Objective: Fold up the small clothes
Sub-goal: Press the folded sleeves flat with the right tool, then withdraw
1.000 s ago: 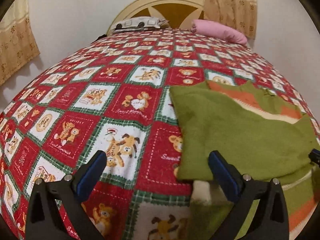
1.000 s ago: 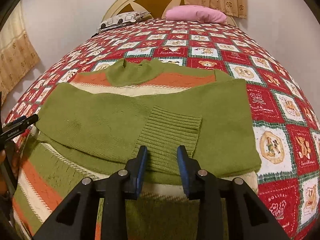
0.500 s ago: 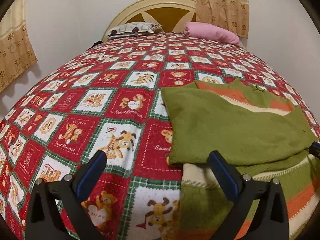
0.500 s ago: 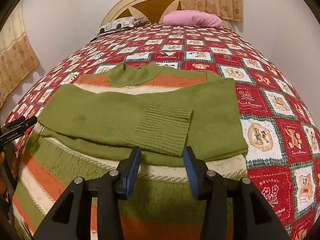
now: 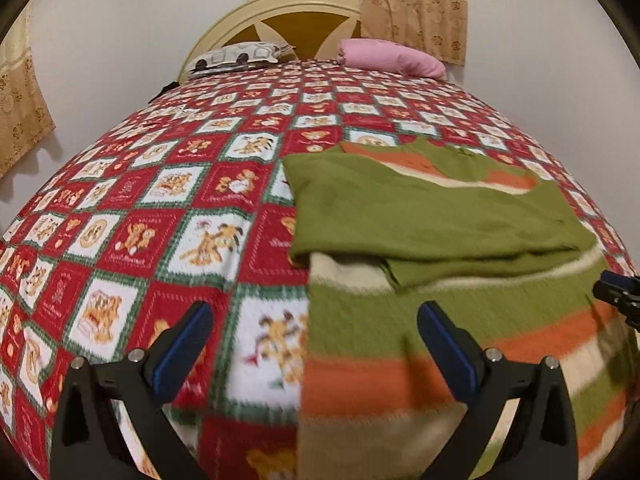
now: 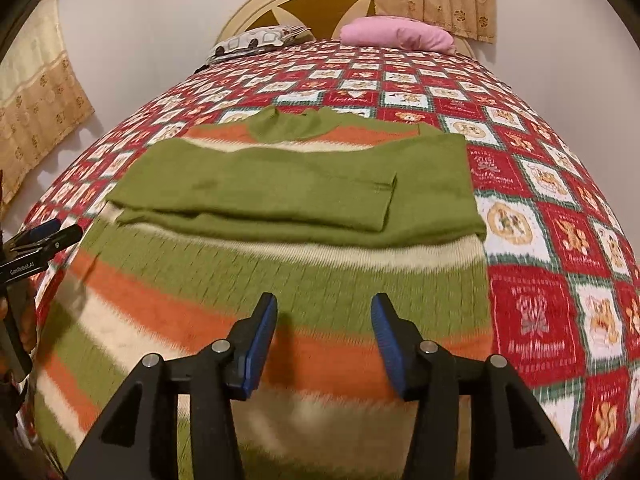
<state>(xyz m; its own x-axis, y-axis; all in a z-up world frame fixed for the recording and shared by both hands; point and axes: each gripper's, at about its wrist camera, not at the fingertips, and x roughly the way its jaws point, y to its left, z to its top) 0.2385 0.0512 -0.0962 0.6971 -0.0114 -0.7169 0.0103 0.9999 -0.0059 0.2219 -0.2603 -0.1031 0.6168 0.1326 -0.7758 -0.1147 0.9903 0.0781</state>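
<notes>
I noted a red, white and green patchwork bedspread with cartoon animal squares covering the bed. At its far end stood a cream and wood headboard, with a pink pillow beside a grey patterned pillow. Beige floral curtains hung behind.

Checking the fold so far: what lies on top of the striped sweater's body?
Both green sleeves lie folded across the sweater, one cuff overlapping the other sleeve. They cover the chest stripes; what is beneath them cannot be seen. No tongs touch it.
</notes>
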